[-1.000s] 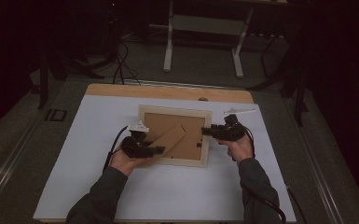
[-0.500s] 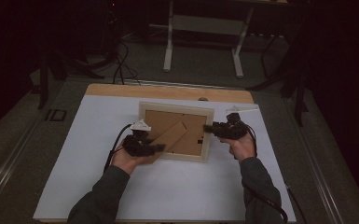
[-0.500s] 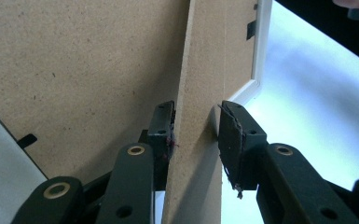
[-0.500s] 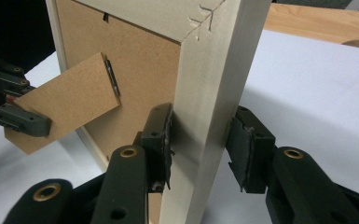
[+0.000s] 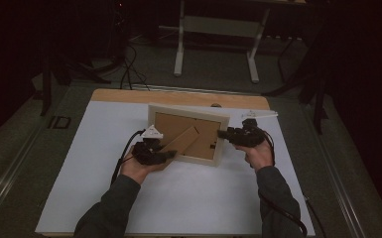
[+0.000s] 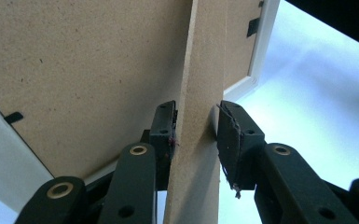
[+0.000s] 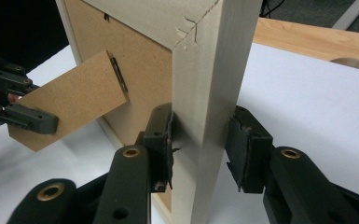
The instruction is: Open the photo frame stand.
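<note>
A pale wooden picture frame (image 5: pixel 188 111) stands tilted up on the white mat, its brown backing facing the person. Its fibreboard easel leg (image 5: pixel 181 141) swings out from the back. My left gripper (image 5: pixel 166 154) is shut on that leg (image 6: pixel 200 93), one pad on each face. My right gripper (image 5: pixel 223 134) grips the frame's right side (image 7: pixel 210 70); its jaws have just been closing, and both pads now press on the wood. The right gripper view also has the leg (image 7: pixel 74 98) with the left gripper (image 7: pixel 23 116) on it.
The white mat (image 5: pixel 178 198) covers most of the table, with a wooden strip (image 5: pixel 178 96) and a round hole (image 5: pixel 216 105) at the back. Beyond the table are a dark floor, cables (image 5: pixel 126 64) and a metal stand's legs (image 5: pixel 216 44).
The frame has tipped up from nearly flat to more upright, its near edge rising off the mat. Both hands stayed roughly where they were.
</note>
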### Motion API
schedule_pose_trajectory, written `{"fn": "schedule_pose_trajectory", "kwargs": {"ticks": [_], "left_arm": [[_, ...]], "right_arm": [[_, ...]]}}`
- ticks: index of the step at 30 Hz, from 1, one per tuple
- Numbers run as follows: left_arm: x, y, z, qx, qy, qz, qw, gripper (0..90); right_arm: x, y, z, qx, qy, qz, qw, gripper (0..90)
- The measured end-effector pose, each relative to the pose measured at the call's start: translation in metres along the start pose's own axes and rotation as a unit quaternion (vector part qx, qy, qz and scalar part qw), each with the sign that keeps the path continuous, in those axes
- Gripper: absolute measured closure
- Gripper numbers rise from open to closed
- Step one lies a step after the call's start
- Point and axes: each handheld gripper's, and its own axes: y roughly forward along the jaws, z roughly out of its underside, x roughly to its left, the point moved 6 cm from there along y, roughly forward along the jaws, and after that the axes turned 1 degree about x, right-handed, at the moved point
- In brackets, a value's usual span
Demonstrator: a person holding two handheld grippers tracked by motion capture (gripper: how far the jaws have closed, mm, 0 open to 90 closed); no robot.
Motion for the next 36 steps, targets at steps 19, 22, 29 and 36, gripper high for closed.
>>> {"fn": "schedule_pose_trajectory", "kwargs": {"ticks": [19,22,29,36], "left_arm": [[-0.001,0.006,-0.006,-0.013,0.009,-0.036,0.9992,69.5],[-0.001,0.007,-0.007,-0.014,0.008,-0.041,0.999,69.5],[0.002,0.007,-0.007,-0.017,0.005,-0.04,0.999,69.6],[0.003,0.009,-0.002,0.005,0.017,-0.044,0.9989,69.2]], "right_arm": [[0.004,-0.005,-0.004,-0.001,-0.03,0.023,0.9993,63.7],[0.005,-0.004,-0.004,-0.002,-0.034,0.024,0.9991,63.8],[0.012,-0.005,-0.004,0.005,-0.059,0.03,0.9978,64.3],[0.015,-0.006,-0.001,0.002,-0.059,0.011,0.9982,63.7]]}}
